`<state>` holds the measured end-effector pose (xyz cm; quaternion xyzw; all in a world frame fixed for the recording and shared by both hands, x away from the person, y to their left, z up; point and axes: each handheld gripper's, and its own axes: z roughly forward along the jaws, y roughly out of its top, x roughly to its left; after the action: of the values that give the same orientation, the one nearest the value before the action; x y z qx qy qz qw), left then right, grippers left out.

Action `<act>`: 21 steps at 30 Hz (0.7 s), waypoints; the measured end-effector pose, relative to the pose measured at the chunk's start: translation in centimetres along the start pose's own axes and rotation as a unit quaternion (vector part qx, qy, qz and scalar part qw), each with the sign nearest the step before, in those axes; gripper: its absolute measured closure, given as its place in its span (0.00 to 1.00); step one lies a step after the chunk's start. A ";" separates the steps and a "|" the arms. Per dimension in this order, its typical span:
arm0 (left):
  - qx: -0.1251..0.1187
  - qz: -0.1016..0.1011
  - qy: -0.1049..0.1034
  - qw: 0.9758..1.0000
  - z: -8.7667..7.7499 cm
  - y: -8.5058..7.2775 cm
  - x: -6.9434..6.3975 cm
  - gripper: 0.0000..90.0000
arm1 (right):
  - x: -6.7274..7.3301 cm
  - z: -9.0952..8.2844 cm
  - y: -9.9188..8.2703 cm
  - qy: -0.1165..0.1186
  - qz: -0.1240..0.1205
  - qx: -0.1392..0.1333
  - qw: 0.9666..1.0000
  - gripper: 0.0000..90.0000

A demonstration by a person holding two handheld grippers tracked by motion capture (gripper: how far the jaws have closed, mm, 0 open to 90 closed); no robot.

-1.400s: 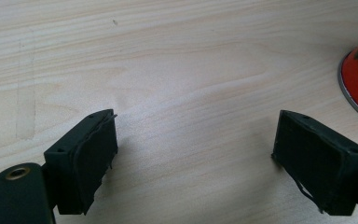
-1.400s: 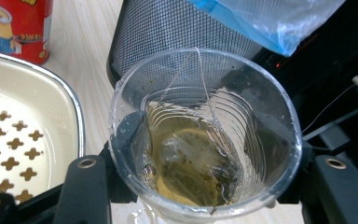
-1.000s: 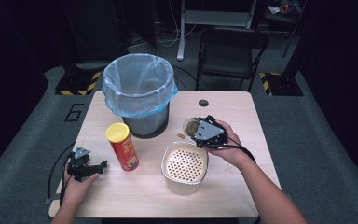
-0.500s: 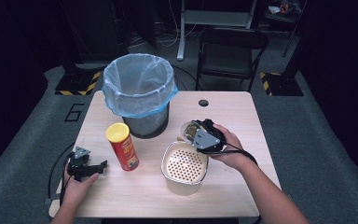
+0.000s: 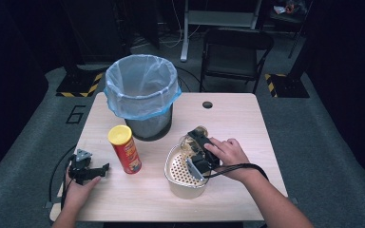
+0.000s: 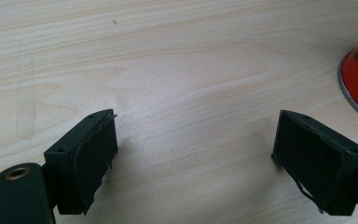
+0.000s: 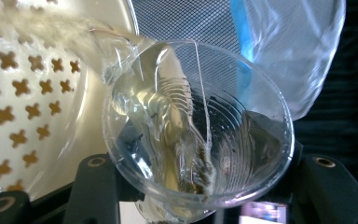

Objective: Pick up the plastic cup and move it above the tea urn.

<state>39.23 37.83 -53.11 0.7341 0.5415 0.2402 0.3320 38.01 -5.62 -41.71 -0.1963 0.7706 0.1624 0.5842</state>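
The right gripper (image 5: 196,148) is clamped on a clear plastic cup (image 7: 198,126), and its jaws have just been closing further on it. The cup is tipped over the perforated cream strainer basket (image 5: 180,167) on the table (image 5: 237,118), with liquid running out at its lip. A tighter squeeze could crush the thin wall and splash liquid past the basket's rim. The lined bin (image 5: 141,92) and red can (image 5: 126,149) stand close by. The left gripper (image 6: 191,163) rests on the table, jaws apart and empty.
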 end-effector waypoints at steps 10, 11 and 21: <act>0.002 -0.004 -0.002 1.000 0.0 0.0 0.0 0.15 | 0.8 -0.6 1.1 -0.043 -0.159 0.032 0.986 0.53; 0.002 0.001 0.000 1.000 0.0 0.0 0.0 0.15 | 0.9 -0.7 1.1 -0.053 -0.176 0.035 0.982 0.53; 0.002 -0.003 -0.002 1.000 0.0 0.0 0.0 0.15 | 2.2 -1.5 1.5 -0.056 -0.266 0.047 0.961 0.53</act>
<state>39.22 37.79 -53.10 0.7334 0.5436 0.2366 0.3326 35.50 -5.26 -43.42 -0.3568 0.6633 -0.0247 0.6574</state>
